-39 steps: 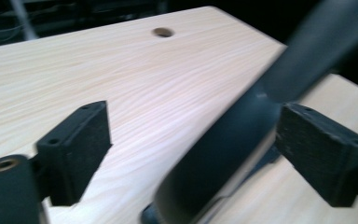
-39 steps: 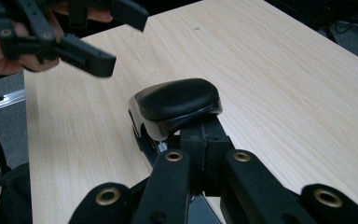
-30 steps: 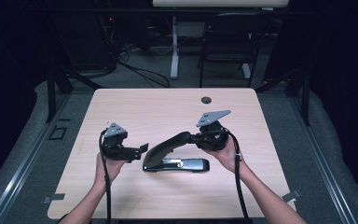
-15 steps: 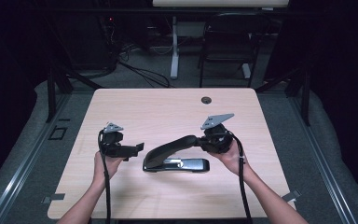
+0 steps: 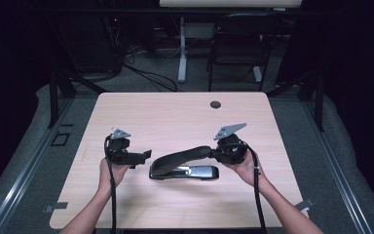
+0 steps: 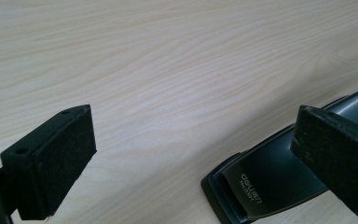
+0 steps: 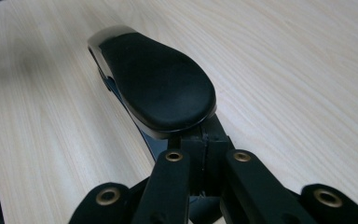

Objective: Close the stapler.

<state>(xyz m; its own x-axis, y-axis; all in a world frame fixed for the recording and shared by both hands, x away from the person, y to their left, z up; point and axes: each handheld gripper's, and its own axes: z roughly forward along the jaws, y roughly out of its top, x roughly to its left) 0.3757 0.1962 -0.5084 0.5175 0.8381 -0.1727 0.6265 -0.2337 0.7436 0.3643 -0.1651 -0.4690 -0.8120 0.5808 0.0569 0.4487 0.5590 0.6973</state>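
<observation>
Dark chair (image 5: 238, 44) well behind wooden table (image 5: 175, 117).

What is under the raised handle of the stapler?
Under the raised handle lies the stapler's grey base, flat on the table, with an open gap between them. The right gripper is shut on the handle's end; the hinge is hidden.

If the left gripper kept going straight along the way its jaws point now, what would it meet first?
Most likely the front end of the black stapler: the left gripper, jaws open, points right toward it. In its own view that end lies by one jaw, so it could slip past.
</observation>
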